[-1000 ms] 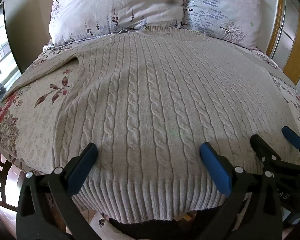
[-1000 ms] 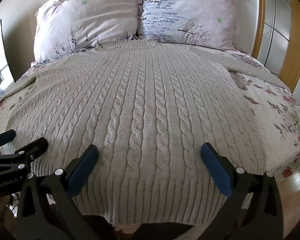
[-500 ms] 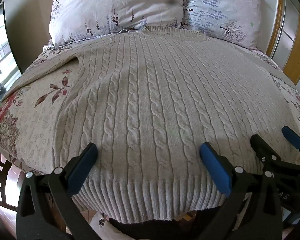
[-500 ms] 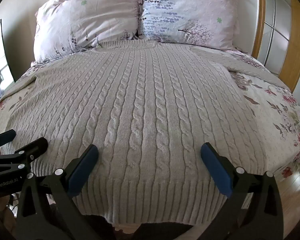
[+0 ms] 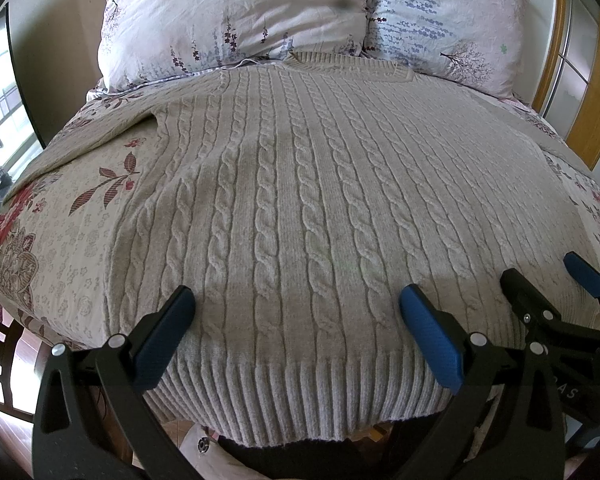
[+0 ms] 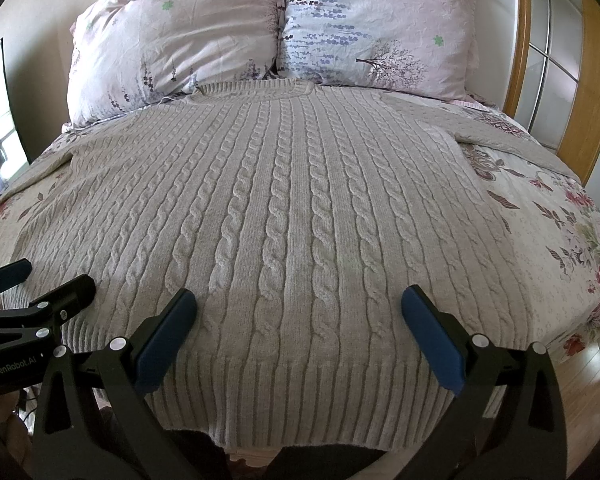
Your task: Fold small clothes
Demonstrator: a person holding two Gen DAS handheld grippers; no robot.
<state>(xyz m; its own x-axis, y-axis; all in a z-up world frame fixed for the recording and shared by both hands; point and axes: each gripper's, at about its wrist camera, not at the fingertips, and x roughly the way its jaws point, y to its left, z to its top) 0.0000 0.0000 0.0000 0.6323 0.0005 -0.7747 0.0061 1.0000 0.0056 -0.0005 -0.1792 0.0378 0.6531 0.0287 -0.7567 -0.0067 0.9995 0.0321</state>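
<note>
A bed (image 5: 56,240) with a flowered cover is seen in both wrist views, and nearly all of it is taken up by a sweater (image 5: 300,208). The sweater is spread flat, front or back up cannot be told. Its long axis is laid along the bed, with the collar pointed at the two pillows (image 6: 268,36) at the head and the ribbed hem hung slightly over the foot edge. It is a pale beige cable knit, with raised twisted ropes run from collar to hem and a band of plain ribbing at the hem. One sleeve (image 5: 96,136) is stretched out sideways from the sweater's shoulder toward the bed's edge; the other sleeve (image 6: 496,132) is stretched out on the opposite side.

The left tongs (image 5: 296,312) are held wide apart just above the sweater's hem, with nothing gripped. The right tongs (image 6: 298,312) are likewise spread wide above the hem, beside the left ones, with nothing between their blue pads (image 6: 430,336).
</note>
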